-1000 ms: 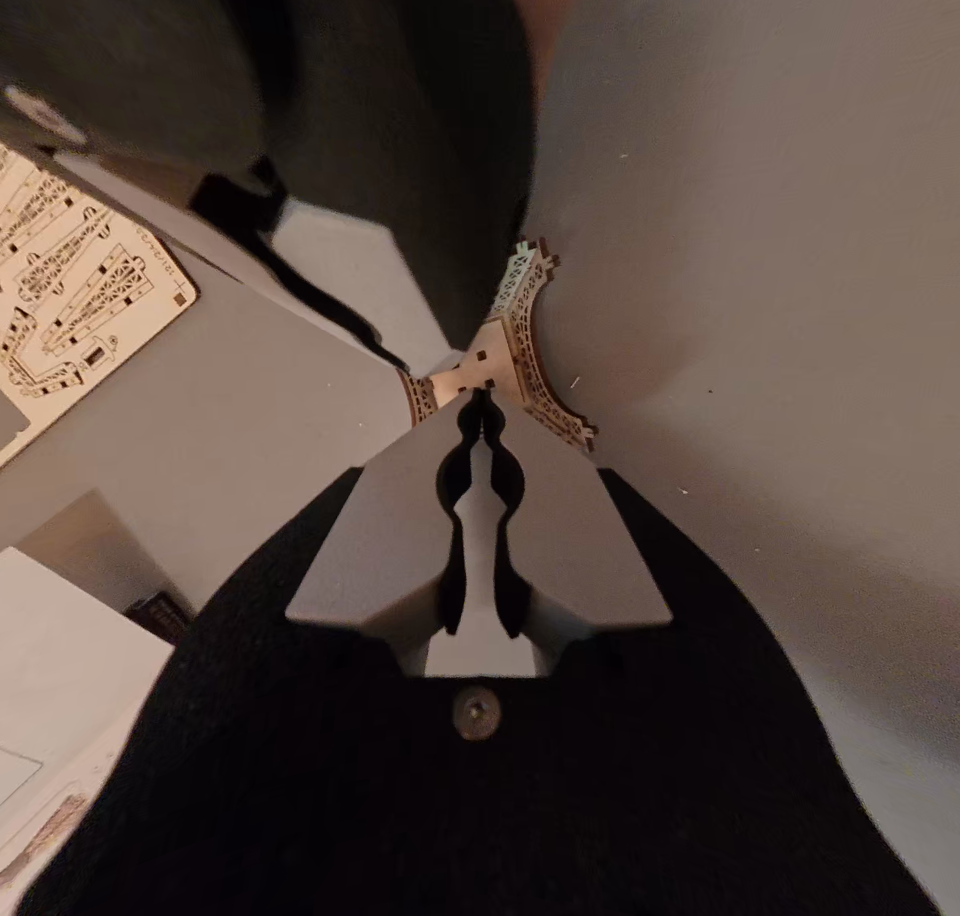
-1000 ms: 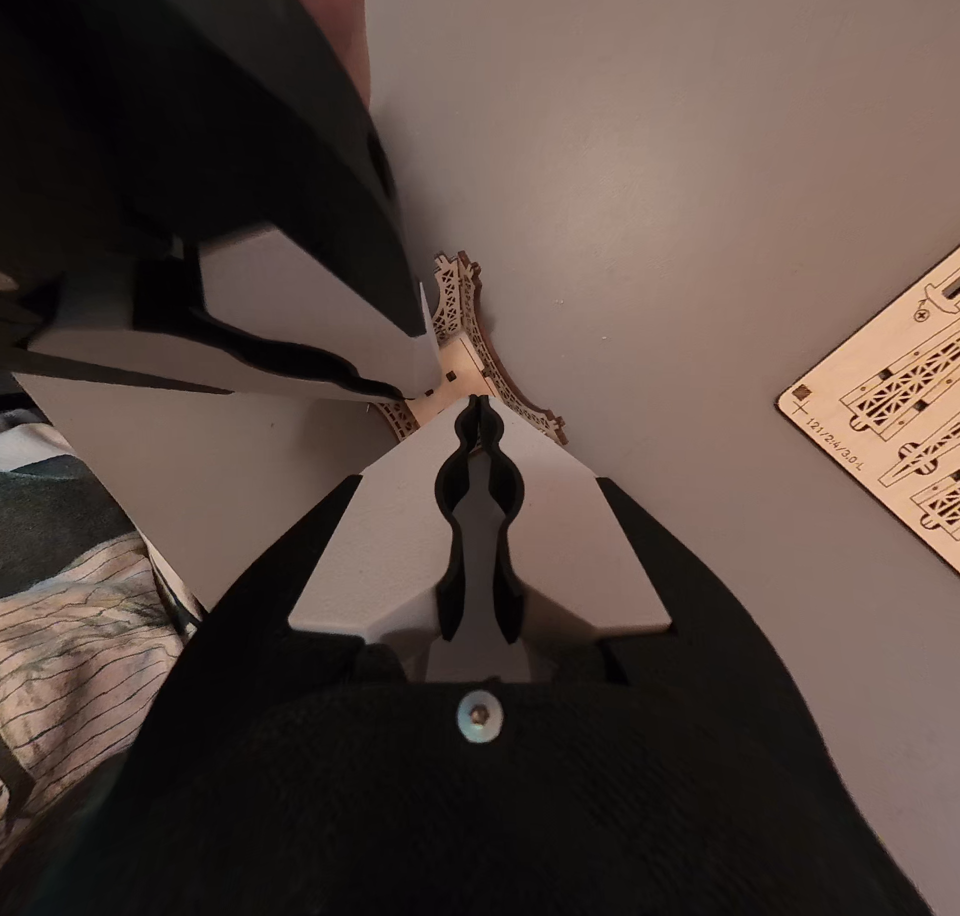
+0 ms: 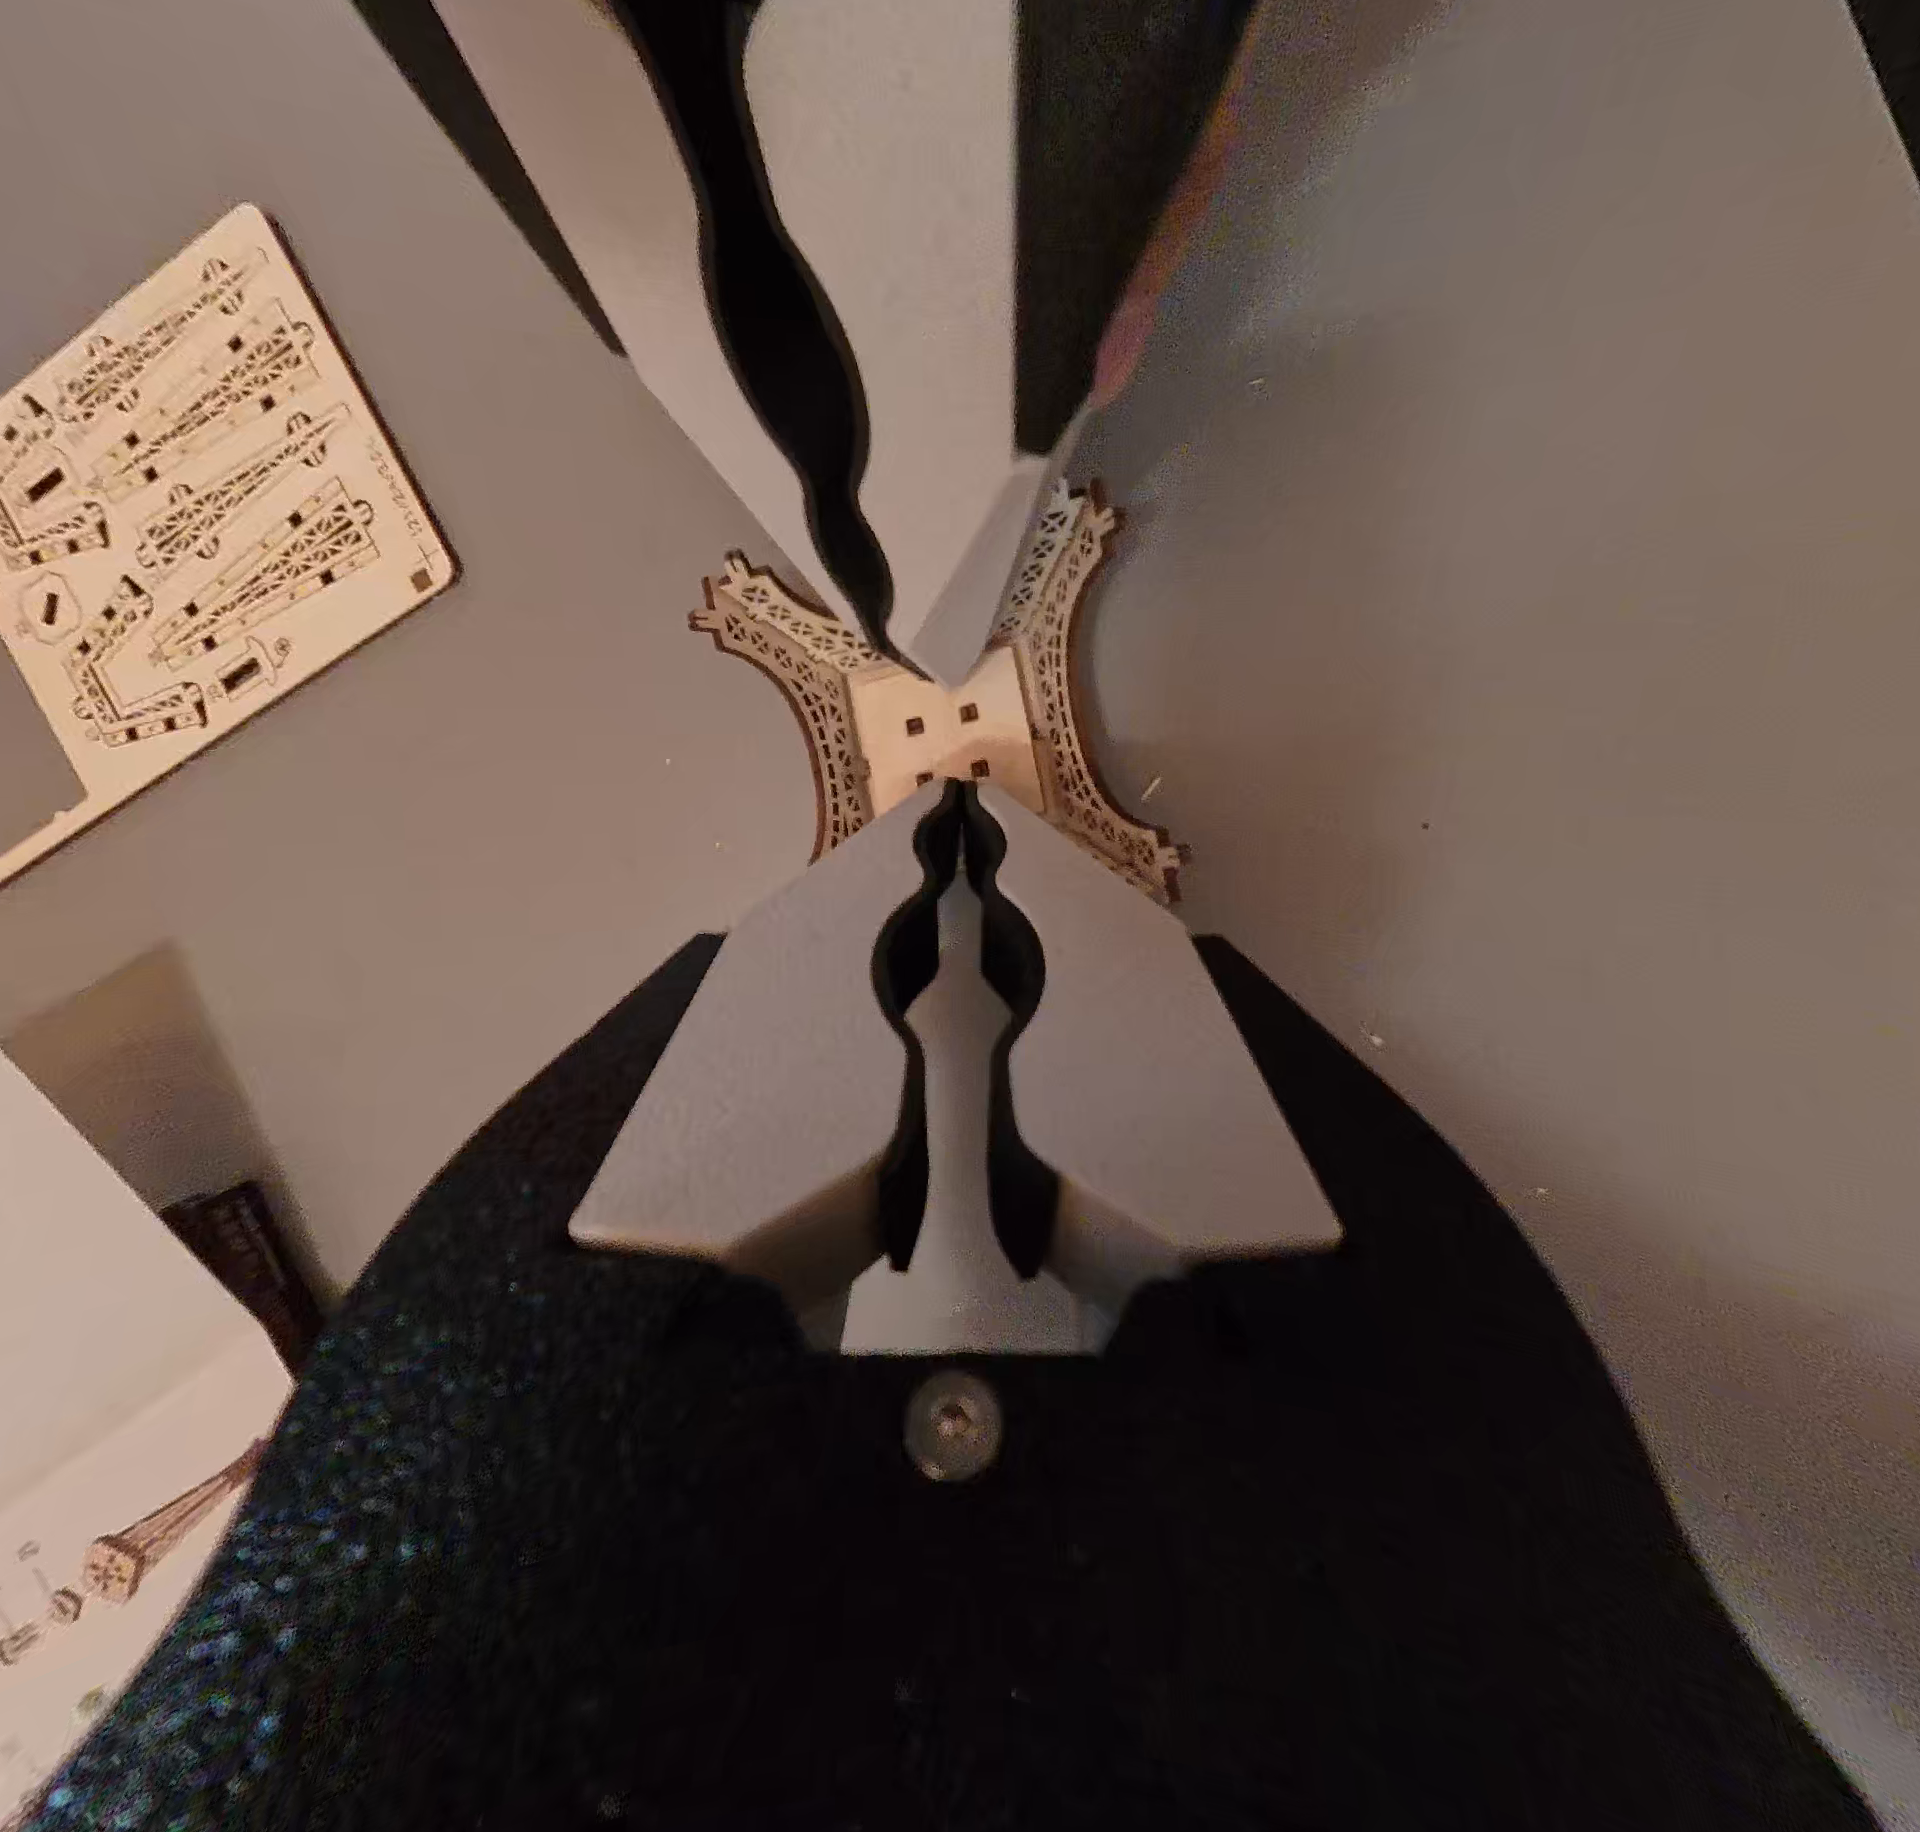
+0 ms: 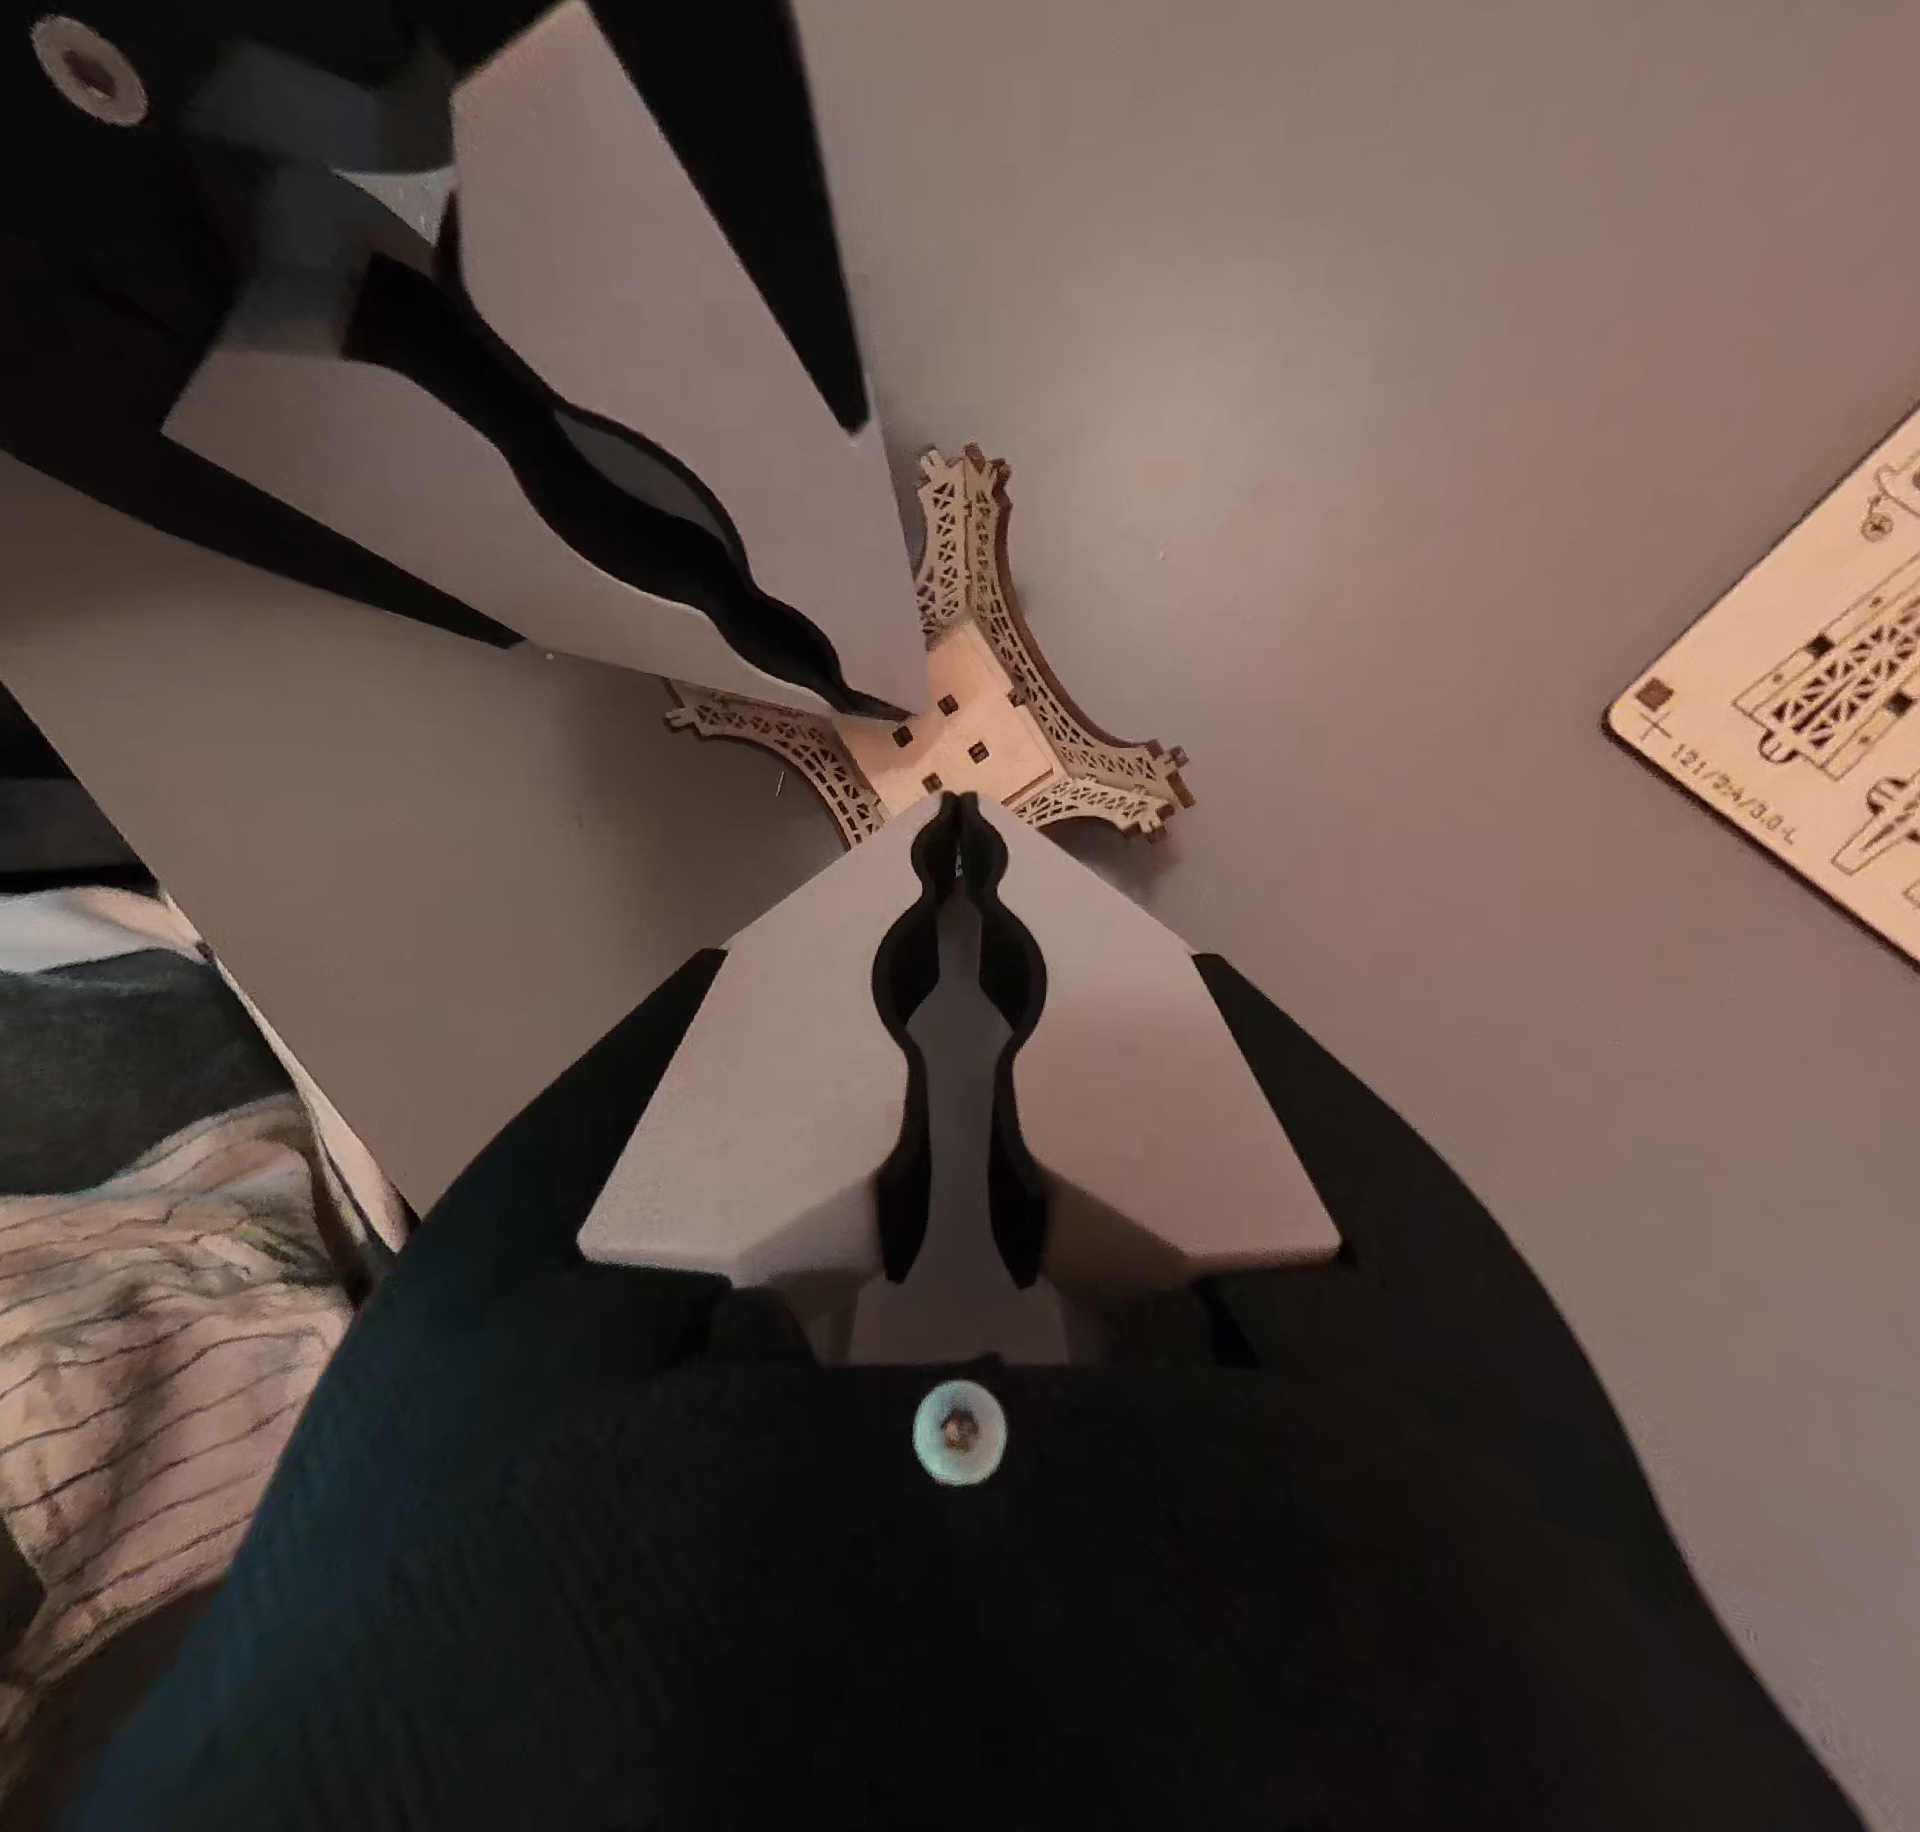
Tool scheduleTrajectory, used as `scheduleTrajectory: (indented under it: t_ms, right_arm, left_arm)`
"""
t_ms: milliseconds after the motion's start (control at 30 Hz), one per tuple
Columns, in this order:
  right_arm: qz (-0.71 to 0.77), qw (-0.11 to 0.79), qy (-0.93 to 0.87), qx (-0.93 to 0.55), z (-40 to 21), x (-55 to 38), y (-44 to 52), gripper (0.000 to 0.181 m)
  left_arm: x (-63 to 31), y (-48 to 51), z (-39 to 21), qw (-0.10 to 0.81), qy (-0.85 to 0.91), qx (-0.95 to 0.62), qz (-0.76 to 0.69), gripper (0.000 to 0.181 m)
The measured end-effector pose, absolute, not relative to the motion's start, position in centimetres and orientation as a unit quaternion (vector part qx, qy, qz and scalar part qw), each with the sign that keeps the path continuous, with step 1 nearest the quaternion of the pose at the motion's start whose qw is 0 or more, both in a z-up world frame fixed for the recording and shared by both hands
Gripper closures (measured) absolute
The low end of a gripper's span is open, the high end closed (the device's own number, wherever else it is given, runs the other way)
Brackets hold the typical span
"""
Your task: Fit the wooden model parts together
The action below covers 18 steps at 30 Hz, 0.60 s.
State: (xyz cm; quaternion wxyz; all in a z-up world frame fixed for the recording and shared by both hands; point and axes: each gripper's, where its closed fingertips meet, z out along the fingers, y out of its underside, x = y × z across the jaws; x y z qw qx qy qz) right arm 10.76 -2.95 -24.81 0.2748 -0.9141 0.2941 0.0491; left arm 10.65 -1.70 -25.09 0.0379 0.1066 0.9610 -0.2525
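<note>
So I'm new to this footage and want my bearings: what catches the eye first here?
The wooden tower base, a lattice piece with four splayed legs, sits mid-frame on the grey table. Both closed grippers meet over its flat, four-slotted top: the left gripper from below in its own view, the right gripper likewise. A laser-cut parts sheet lies off to the side.

Pale lattice wood model base (image 3: 940,717), 4 curved legs splayed, flat on grey table (image 3: 1558,639).
</note>
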Motion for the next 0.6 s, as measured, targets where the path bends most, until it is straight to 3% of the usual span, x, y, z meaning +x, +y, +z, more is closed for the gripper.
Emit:
scheduleTrajectory:
  t_ms: [33, 333, 600]
  right_arm:
    - [0.050, 0.286, 0.300, -0.909, -24.7, 10.8, -3.0, 0.181]
    - [0.031, 0.272, 0.255, -0.927, -24.8, 10.0, -2.7, 0.181]
    - [0.016, 0.245, 0.253, -0.936, -25.1, 10.3, -2.7, 0.181]
  left_arm:
    - [10.7, -1.7, -25.1, 0.038, 0.959, 0.105, -0.260, 0.181]
    - [11.9, -1.3, -22.8, 0.015, 0.946, 0.038, -0.322, 0.181]
    - [11.0, -1.4, -24.2, -0.010, 0.952, 0.046, -0.302, 0.181]
